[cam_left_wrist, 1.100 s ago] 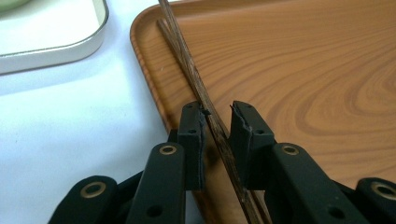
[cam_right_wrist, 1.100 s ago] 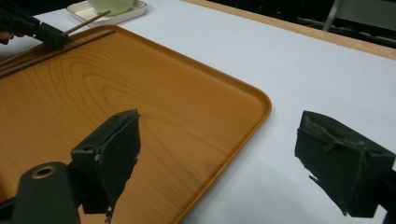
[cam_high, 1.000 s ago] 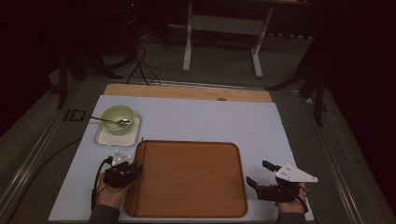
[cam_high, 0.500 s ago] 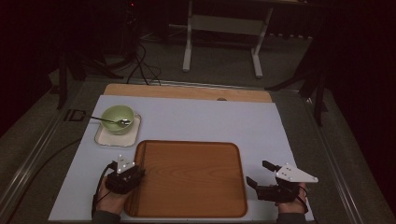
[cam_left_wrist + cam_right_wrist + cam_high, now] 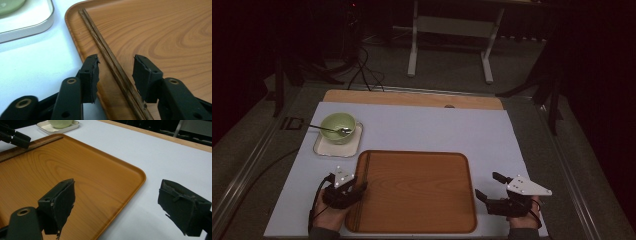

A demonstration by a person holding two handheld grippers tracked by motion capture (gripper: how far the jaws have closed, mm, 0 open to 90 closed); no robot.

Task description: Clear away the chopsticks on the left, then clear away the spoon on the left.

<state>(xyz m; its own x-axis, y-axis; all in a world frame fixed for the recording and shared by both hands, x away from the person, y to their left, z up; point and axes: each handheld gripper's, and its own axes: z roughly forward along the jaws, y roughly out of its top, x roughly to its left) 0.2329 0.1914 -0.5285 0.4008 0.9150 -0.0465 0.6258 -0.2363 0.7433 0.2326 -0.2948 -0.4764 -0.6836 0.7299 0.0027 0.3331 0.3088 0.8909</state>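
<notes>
Chopsticks (image 5: 113, 65) lie along tray's (image 5: 422, 165) left edge; left gripper (image 5: 115, 72) just opened, straddling them untouched. Withdraw straight back, avoid nudging. Right gripper (image 5: 117, 206) spread, empty.

Dark wooden chopsticks (image 5: 117, 67) on smooth wood-grain tray (image 5: 162, 32).

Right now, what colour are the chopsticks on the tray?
Dark brown chopsticks, clearest in the left gripper view.

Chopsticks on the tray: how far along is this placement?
Done: the chopsticks lie along the left edge of the wooden tray. In hand: the left gripper has just been opening its jaws, which straddle them without pressing. Left: the green bowl and spoon sit on their small tray beside it.
</notes>
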